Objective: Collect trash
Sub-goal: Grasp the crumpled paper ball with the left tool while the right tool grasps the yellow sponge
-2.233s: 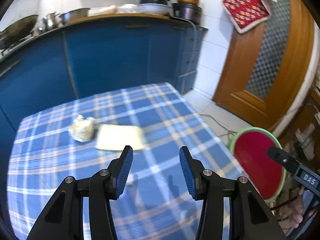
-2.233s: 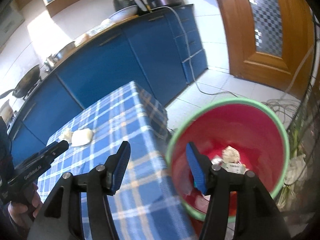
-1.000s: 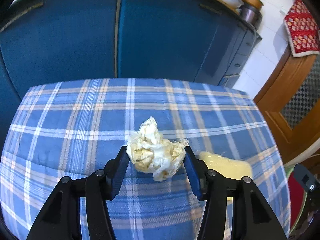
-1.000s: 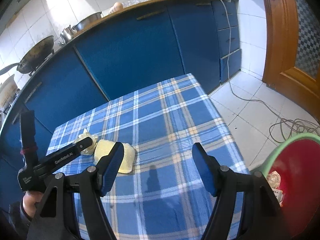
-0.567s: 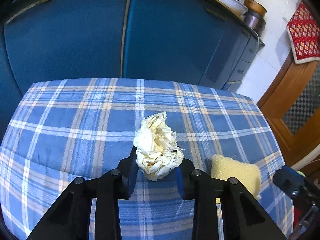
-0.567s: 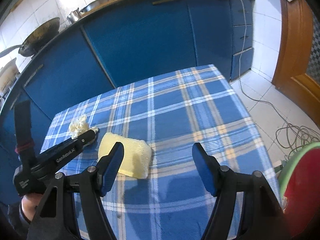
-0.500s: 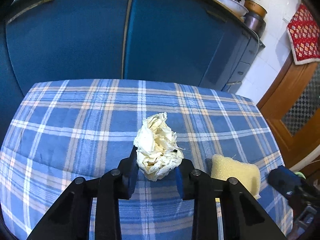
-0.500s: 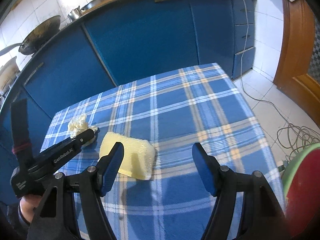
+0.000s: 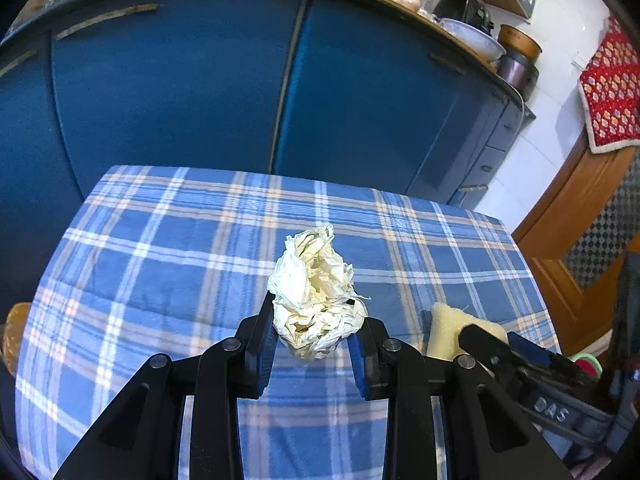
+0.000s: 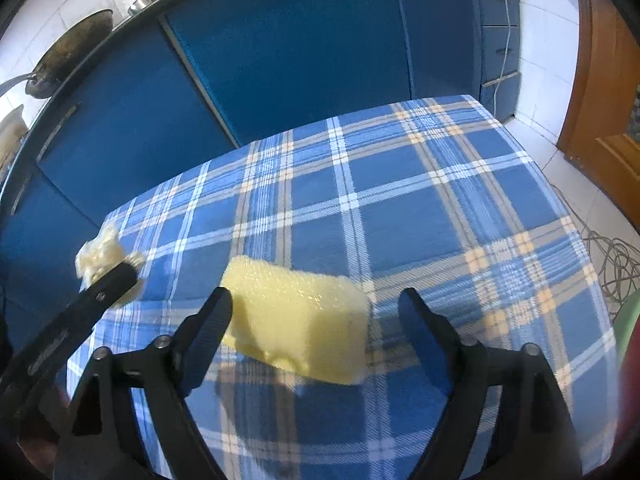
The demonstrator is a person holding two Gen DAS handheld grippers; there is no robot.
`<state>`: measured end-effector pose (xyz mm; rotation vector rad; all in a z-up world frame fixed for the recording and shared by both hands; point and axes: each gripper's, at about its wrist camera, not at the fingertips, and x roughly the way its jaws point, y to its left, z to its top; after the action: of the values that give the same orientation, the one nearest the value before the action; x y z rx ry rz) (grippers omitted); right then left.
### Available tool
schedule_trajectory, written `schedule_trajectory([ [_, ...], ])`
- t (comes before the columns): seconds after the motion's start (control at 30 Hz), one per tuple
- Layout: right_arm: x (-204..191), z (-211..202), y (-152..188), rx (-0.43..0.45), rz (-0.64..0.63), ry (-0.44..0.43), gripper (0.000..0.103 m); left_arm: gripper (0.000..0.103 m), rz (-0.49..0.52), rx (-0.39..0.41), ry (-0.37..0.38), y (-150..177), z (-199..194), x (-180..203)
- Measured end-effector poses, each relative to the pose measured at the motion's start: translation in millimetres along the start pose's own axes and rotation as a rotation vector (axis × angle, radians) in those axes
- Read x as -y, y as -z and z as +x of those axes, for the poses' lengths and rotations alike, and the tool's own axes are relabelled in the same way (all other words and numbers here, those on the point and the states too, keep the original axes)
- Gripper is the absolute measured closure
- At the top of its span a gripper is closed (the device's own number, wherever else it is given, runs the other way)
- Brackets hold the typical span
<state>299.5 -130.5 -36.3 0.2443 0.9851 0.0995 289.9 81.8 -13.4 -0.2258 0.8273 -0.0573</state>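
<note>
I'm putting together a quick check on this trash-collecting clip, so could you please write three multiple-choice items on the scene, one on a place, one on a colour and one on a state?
1. Where does the yellow sponge lie?
A. on the checked tablecloth
B. on the floor
C. on the counter

2. What colour are the cabinet doors behind the table?
A. white
B. blue
C. green

3. What is the state of the left gripper?
A. wide open over bare cloth
B. shut with nothing in it
C. shut on the crumpled paper

Answers:
1 A, the sponge rests on the cloth in front of the right gripper, whose jaws are opening.
2 B, the doors are plainly blue.
3 C, both pads press the wad's sides.
</note>
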Motion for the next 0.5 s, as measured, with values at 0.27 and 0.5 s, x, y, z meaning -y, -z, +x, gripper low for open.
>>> schedule_trajectory([
  [0.27,-19.7,10.0,1.3,0.021,-0.028,0.093,0.005,0.071,-0.039,0.002,0.002,5.6,-8.7,-15.2],
  [0.5,-42.0,22.9,5.9,0.029,-0.162,0.209,0.004,0.071,-0.049,0.01,0.014,11.2,-18.2,-17.5],
])
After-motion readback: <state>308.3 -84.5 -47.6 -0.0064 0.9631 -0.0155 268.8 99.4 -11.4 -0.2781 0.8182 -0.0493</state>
